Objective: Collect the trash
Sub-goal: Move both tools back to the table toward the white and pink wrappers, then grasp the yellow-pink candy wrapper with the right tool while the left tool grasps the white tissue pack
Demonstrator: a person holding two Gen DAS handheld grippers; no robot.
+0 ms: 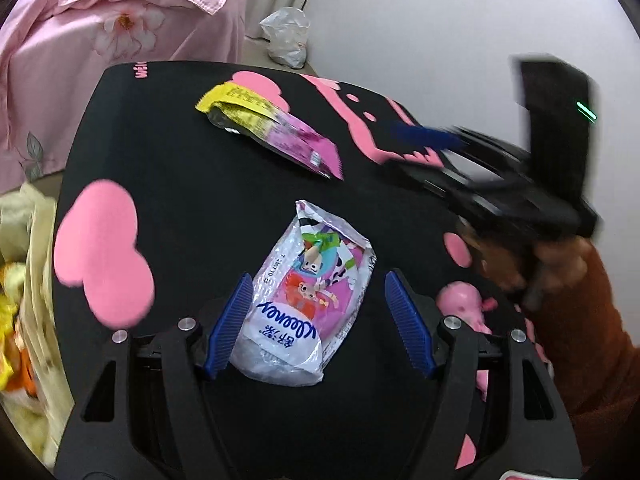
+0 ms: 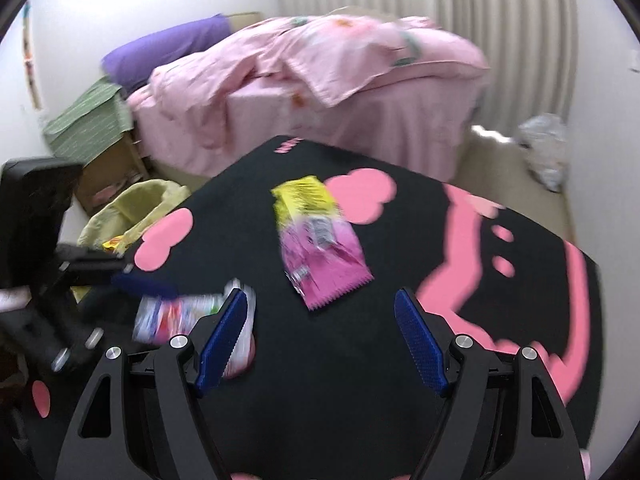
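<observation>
A white Kleenex tissue pack (image 1: 308, 300) with cartoon print lies on the black mat (image 1: 200, 208), between the fingers of my left gripper (image 1: 316, 280). That gripper is open: its left pad is at the pack's edge and the right pad stands clear. Farther back lies a yellow and pink snack wrapper (image 1: 272, 128). In the right wrist view that wrapper (image 2: 316, 240) lies just ahead of my right gripper (image 2: 320, 294), which is open with only bare mat between its fingers. The tissue pack (image 2: 180, 314) shows blurred at the left there.
A bin with a yellow-green liner (image 2: 132, 208) holding wrappers stands off the mat's left edge, near a cardboard box (image 2: 112, 176). A pink toy figure (image 1: 460, 300) sits on the mat. A bed with a pink quilt (image 2: 320, 80) lies behind. A white plastic bag (image 1: 286, 36) is on the floor.
</observation>
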